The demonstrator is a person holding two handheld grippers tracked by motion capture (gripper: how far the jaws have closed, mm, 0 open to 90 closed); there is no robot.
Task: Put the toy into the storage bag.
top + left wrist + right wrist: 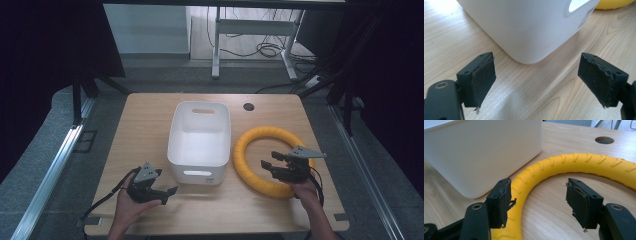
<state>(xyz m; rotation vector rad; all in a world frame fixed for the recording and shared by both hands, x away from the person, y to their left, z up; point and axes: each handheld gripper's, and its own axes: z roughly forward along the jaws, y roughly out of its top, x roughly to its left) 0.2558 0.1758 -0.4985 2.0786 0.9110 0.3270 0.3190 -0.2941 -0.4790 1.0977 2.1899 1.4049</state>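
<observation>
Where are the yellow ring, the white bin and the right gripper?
yellow ring (252, 136), high view, its left arc.
white bin (202, 104), high view, its far rim.
right gripper (267, 169), high view, between its fingertips.

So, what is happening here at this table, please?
A person sits at a wooden table with a two-jaw gripper in each hand. The right gripper is open and hovers over the near side of a yellow ring, one jaw above the ring's tube and the other over the space inside it, but it has not gripped it. The left gripper is also open and holds nothing; it points at the near corner of a white bin that stands beside the ring. The bin looks empty.
</observation>
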